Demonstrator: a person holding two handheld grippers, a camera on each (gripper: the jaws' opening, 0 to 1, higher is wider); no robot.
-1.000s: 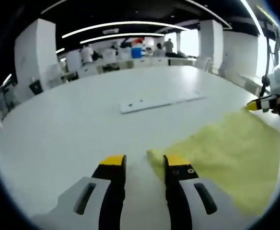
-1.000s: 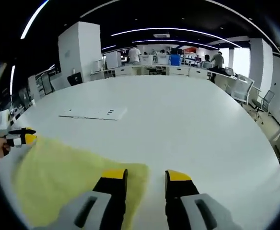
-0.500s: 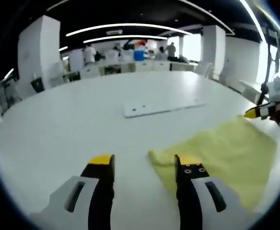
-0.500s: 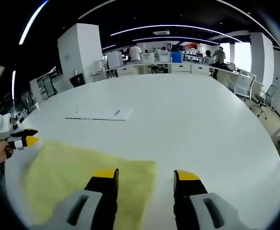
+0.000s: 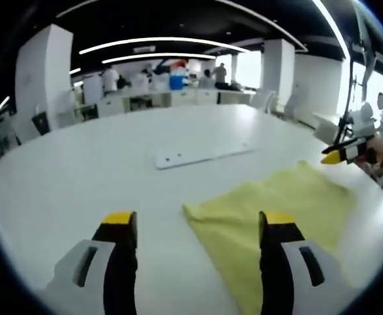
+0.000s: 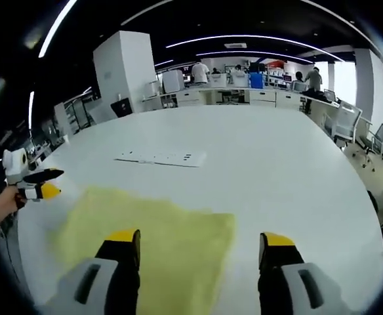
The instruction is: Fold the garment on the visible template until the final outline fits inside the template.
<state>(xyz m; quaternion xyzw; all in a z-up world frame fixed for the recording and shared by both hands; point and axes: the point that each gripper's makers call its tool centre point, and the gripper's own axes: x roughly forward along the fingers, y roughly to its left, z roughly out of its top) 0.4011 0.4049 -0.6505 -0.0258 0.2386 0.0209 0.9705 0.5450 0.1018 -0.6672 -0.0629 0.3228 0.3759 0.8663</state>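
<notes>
Spreading across both views, a large round white table (image 5: 67,177) is seen; a flat yellow cloth garment (image 6: 159,243) lies at its 6 o'clock, a thin white template board (image 6: 162,158) at 12. The left gripper (image 5: 198,230) and right gripper (image 6: 201,246) are held wide apart, gripping nothing.

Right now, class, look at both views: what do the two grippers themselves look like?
Each gripper has two black fingers with yellow tips, rising from pale grey housings with a dark slot. See the left gripper and the right gripper in their own views. From the side, the other gripper's fingers show the same black with yellow tip, with a white box behind.
</notes>
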